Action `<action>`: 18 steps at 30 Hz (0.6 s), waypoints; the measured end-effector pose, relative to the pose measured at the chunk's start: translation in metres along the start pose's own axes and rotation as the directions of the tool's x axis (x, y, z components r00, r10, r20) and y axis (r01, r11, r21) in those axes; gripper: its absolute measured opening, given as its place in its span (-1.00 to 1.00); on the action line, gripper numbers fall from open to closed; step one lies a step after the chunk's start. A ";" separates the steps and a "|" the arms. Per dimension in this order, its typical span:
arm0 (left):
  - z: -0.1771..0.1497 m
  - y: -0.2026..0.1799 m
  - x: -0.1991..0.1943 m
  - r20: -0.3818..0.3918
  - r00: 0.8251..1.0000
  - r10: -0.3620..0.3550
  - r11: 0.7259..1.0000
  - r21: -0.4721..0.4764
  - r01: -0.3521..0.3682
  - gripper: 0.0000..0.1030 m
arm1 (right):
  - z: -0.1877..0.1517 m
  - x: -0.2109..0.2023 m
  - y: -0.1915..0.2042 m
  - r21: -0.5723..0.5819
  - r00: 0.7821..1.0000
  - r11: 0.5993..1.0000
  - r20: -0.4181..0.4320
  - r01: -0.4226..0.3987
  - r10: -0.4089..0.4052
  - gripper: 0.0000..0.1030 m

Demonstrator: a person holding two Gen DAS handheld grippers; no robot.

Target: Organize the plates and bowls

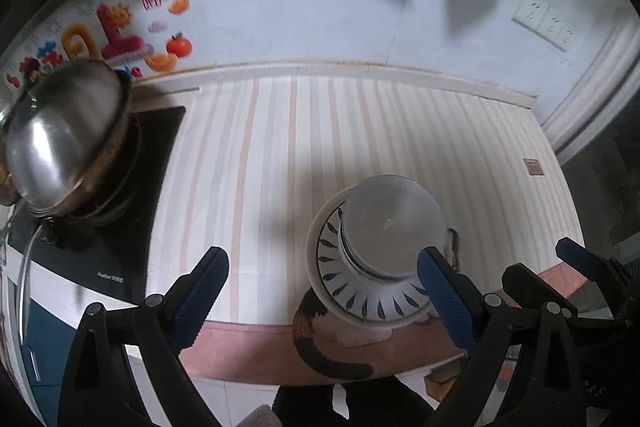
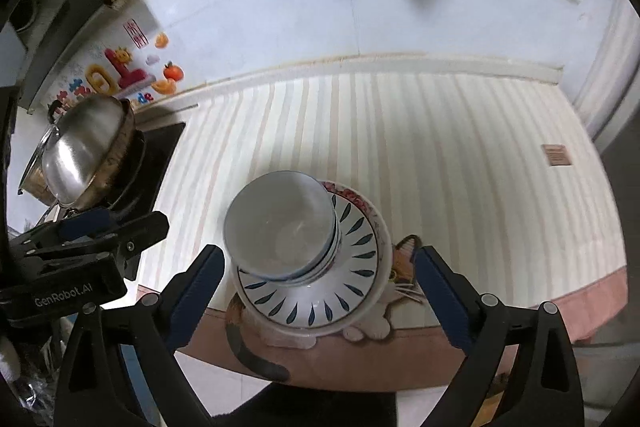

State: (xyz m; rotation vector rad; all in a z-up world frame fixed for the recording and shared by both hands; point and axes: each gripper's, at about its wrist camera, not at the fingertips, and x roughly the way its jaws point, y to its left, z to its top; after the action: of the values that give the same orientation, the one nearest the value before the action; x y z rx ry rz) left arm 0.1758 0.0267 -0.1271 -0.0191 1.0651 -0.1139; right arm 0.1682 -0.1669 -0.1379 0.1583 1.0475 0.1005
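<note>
2 tools are hanging wide open, gripping nothing: the left tool (image 1: 322, 291) and the right tool (image 2: 320, 291). Between the right tool's fingers, bowls (image 2: 280, 223) are sitting nested on plates (image 2: 320, 291), 1 compact pile near the tabletop (image 2: 440, 155) edge, probably so it takes little room. For the left tool, this pile is lying just ahead, toward its right finger (image 1: 444, 291).

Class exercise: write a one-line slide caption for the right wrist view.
Open right gripper poised around stacked bowls on a leaf-patterned plate at the striped mat's near edge.
</note>
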 end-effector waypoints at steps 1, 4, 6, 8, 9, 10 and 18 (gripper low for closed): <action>-0.005 -0.001 -0.008 0.013 1.000 0.002 1.000 0.001 -0.002 0.88 | -0.004 -0.009 0.004 0.001 1.000 1.000 0.015 0.006 -0.006 0.91; -0.021 -0.003 -0.036 0.058 0.998 0.008 1.000 0.007 -0.008 0.88 | -0.021 -0.045 0.011 -0.008 0.998 1.000 0.066 0.022 -0.021 0.92; -0.031 -0.006 -0.053 0.082 0.997 0.010 1.000 0.005 -0.010 0.88 | -0.029 -0.062 0.013 -0.010 0.995 1.000 0.093 0.029 -0.028 0.92; -0.042 -0.009 -0.069 0.106 0.994 0.017 1.000 0.003 -0.018 0.88 | -0.039 -0.083 0.016 -0.012 0.992 0.999 0.119 0.033 -0.032 0.92; -0.049 -0.010 -0.079 0.121 0.992 0.023 1.000 -0.002 -0.023 0.88 | -0.044 -0.093 0.018 -0.012 0.991 0.999 0.132 0.035 -0.033 0.93; -0.056 -0.012 -0.088 0.133 0.991 0.029 1.000 -0.005 -0.028 0.88 | -0.050 -0.103 0.018 -0.011 0.989 0.999 0.145 0.035 -0.033 0.93; -0.110 -0.022 -0.146 0.188 0.980 0.068 0.997 -0.038 -0.062 0.88 | -0.096 -0.171 0.021 -0.037 0.977 0.999 0.212 0.024 -0.016 0.93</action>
State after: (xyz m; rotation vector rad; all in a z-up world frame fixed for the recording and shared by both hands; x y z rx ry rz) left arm 0.0076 0.0241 -0.0516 -0.0241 0.8760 -0.0349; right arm 0.0001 -0.1658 -0.0350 0.1201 0.8336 0.0837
